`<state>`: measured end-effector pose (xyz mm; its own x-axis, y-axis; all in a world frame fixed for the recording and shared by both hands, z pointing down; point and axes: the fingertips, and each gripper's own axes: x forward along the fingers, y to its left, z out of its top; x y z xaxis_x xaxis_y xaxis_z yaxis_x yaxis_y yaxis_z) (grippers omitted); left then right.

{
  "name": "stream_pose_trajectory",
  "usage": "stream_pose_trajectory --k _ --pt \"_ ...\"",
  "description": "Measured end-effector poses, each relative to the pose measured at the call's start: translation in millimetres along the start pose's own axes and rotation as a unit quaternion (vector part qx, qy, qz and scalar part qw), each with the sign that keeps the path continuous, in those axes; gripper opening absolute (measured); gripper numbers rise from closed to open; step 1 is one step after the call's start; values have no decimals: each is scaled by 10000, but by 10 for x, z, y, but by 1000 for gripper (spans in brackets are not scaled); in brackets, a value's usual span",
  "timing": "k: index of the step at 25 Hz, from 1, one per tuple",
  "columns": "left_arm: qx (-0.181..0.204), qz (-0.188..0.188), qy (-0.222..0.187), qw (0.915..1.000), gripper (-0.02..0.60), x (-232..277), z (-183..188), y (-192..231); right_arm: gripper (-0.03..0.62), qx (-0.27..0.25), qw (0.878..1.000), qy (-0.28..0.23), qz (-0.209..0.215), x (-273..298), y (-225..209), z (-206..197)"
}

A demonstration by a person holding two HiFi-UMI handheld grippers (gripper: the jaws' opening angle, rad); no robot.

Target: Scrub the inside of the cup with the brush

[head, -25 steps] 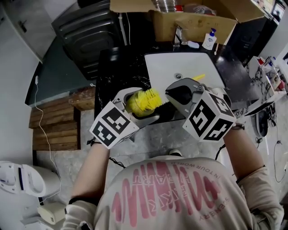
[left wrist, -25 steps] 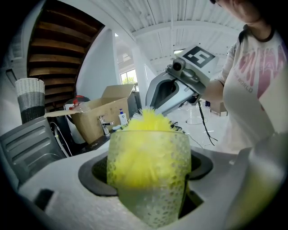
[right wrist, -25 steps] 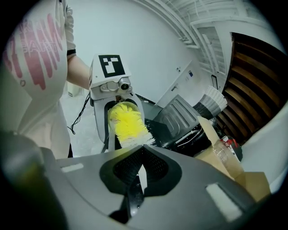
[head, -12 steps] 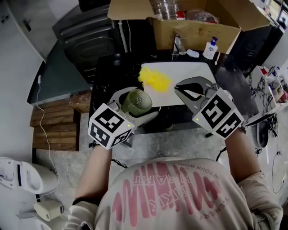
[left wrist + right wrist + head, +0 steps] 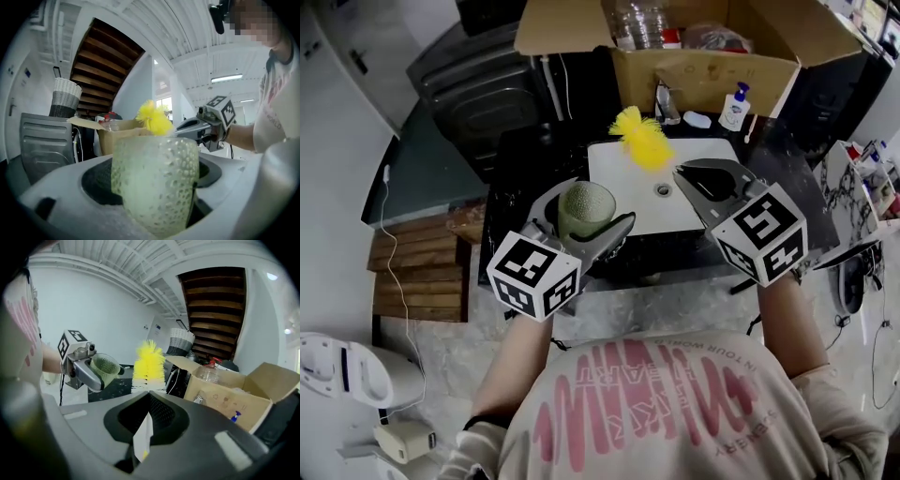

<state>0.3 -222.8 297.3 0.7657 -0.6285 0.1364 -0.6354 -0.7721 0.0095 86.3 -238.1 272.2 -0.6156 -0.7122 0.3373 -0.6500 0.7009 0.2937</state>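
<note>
The sink [image 5: 637,202] is looked down on steeply from the head view, over the person's chest; each gripper view is set low and close along its own jaws, nearly level; the cup [image 5: 586,208], brush [image 5: 642,138] and cardboard box [image 5: 712,66] are shared by all three views.

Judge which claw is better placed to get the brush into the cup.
Right, probably. The right claw is shut on the handle of the brush, whose yellow bristles hang free above the sink, outside the cup. The left claw is clamped on the cup, so it can only steady it.
</note>
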Motion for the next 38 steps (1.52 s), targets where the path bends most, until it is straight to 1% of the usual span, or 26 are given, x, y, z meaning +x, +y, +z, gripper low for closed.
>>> stream_pose_trajectory --k 4,7,11,15,20,27,33,38 --pt "-166 245 -272 9992 407 40 26 16 12 451 9983 -254 -275 -45 -165 -71" --pt "-299 376 -491 9976 407 22 41 9 12 678 9957 -414 -467 -85 -232 -103" --pt "-418 485 -562 9964 407 -11 25 17 12 863 9914 -604 -775 -149 -312 -149" --pt "-563 549 -635 9949 408 -77 6 51 12 1120 9857 -774 -989 -206 -365 -225" --pt "-726 830 -783 9908 408 -223 -34 191 12 1343 9794 -938 -1180 -243 -373 -308" --pt "-845 1127 -729 9873 408 -377 -204 314 13 1627 9717 -954 -1420 -317 -439 -469" --pt "-996 1389 -673 9830 408 -495 -374 424 14 1717 9680 -814 -1637 -359 -490 -665" --pt "-1038 1508 -707 9805 408 -501 -387 491 14 1796 9655 -759 -1724 -350 -531 -761"
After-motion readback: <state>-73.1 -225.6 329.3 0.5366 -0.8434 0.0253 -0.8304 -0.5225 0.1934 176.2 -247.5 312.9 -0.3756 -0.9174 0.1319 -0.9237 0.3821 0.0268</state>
